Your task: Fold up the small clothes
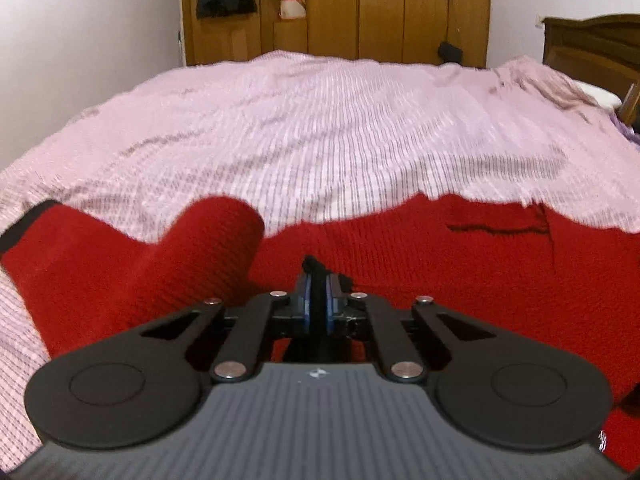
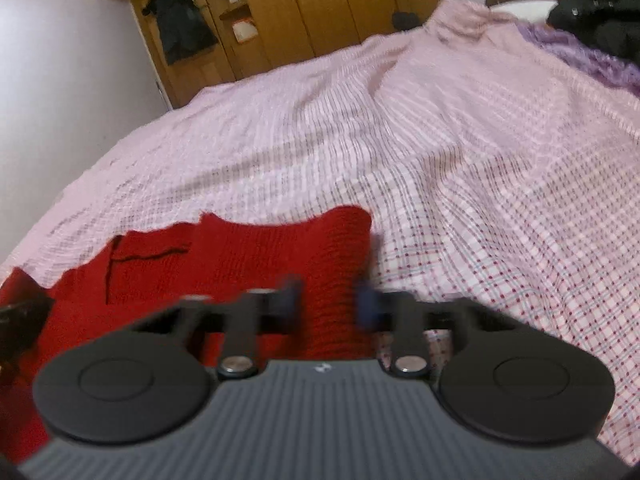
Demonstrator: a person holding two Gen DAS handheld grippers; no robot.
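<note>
A red knitted sweater [image 1: 440, 280] lies flat on the pink checked bedspread [image 1: 320, 128], with one sleeve [image 1: 140, 264] bunched up at the left and ending in a black cuff [image 1: 24, 224]. My left gripper [image 1: 319, 292] is shut on a strip of the sweater's black trim, which stands up between the blue pads. In the right wrist view, the sweater [image 2: 240, 264] ends in a raised fold at its right edge. My right gripper [image 2: 328, 298], blurred, has that red fold filling the gap between its pads and is shut on it.
The bedspread [image 2: 480, 200] stretches wide beyond the sweater. A wooden wardrobe [image 1: 380, 8] stands behind the bed, and a dark headboard [image 1: 592, 44] is at the right. Purple cloth [image 2: 580, 52] and dark clothes [image 2: 600, 4] are piled at the bed's far right.
</note>
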